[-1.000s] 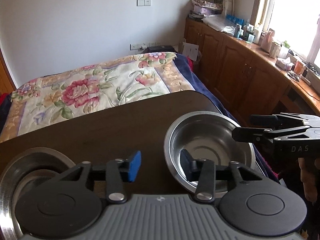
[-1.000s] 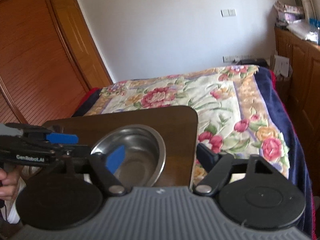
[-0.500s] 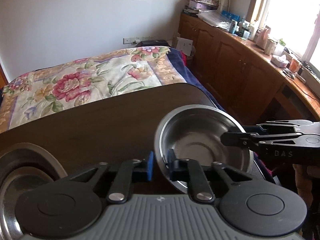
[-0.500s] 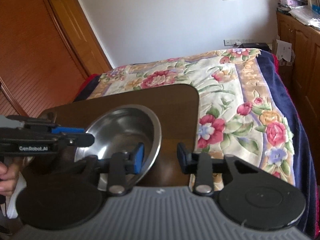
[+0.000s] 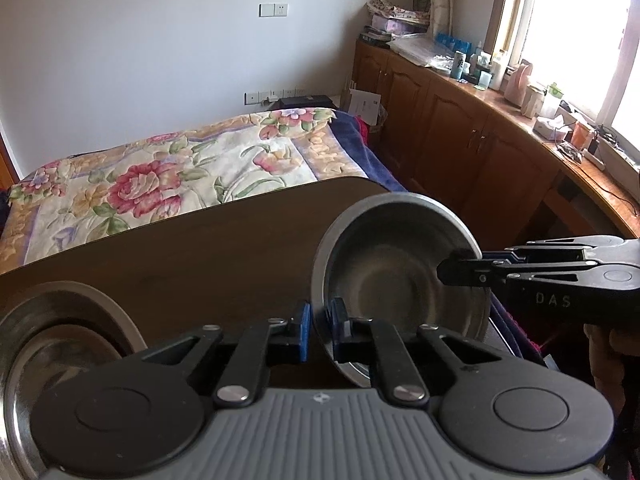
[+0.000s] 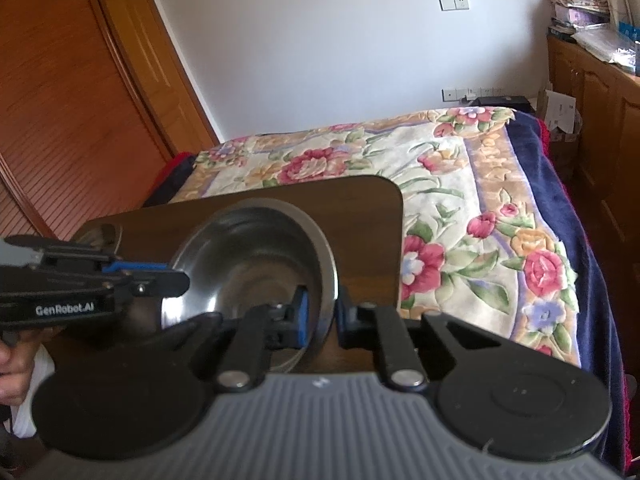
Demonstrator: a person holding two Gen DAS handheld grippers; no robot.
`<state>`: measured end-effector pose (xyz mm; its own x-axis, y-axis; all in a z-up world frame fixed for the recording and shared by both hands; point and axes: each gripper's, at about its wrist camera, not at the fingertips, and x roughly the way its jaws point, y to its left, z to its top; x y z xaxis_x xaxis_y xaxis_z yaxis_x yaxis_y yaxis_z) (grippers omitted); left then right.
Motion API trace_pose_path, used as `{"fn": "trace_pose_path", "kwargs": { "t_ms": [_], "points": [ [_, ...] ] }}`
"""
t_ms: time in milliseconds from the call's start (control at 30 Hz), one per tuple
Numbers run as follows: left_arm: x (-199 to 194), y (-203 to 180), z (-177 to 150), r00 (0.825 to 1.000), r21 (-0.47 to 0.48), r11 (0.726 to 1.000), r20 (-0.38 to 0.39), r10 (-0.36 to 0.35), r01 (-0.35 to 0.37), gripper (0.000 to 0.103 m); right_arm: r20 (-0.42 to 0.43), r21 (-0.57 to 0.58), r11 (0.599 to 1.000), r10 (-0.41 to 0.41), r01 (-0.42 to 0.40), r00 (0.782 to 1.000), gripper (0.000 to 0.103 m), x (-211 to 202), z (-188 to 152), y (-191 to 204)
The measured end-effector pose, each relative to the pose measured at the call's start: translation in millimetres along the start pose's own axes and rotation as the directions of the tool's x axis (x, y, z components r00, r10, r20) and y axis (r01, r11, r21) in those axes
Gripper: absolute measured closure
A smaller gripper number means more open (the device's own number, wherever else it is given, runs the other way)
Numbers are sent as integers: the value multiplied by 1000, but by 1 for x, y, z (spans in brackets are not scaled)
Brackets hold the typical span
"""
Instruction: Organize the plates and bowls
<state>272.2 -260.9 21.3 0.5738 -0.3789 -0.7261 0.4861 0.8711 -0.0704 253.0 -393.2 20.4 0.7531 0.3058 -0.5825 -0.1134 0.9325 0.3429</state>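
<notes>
Fronting floral bed [image 5: 168, 176]: dark table [image 5: 180, 256]

Both grippers clamped, angled downward

Left gripper [image 5: 318, 330] jaws closing, pads pinching a bowl [image 5: 400, 280] rim. Right gripper [image 6: 322, 314] jaws closing on the opposite rim. A hand [image 6: 14, 364] grips the left gripper's handle.

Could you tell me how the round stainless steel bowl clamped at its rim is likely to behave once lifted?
The round stainless steel bowl looks thin-walled, so probably stiff and light. Its polished rim may slip in the closing jaws of the left gripper and right gripper. It already sits tilted, so it might swing.
</notes>
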Motion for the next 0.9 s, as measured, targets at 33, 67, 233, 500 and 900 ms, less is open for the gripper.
{"fn": "trace_pose_path", "kwargs": {
  "t_ms": [33, 67, 233, 500, 900],
  "points": [
    [-2, 0, -1, 1000, -1, 1000, 2, 0, 0, 85, 5, -3, 1000, -3, 3, 1000, 88, -3, 1, 2],
    [-3, -1, -2, 1000, -1, 1000, 5, 1, -1, 85, 10, -3, 1000, -5, 5, 1000, 88, -5, 1, 3],
    [-15, -4, -3, 1000, 5, 1000, 31, 3, -3, 85, 36, -15, 1000, -8, 8, 999, 88, -16, 1, 8],
    [-39, -4, -6, 997, 10, 1000, 71, 16, -17, 85, 64, -39, 999, -12, 14, 998, 88, -28, 2, 18],
    [-78, 3, -11, 992, 8, 1000, 124, 26, -27, 85, 99, -90, 996, -15, 24, 995, 88, -48, 6, 46]
  ]
}}
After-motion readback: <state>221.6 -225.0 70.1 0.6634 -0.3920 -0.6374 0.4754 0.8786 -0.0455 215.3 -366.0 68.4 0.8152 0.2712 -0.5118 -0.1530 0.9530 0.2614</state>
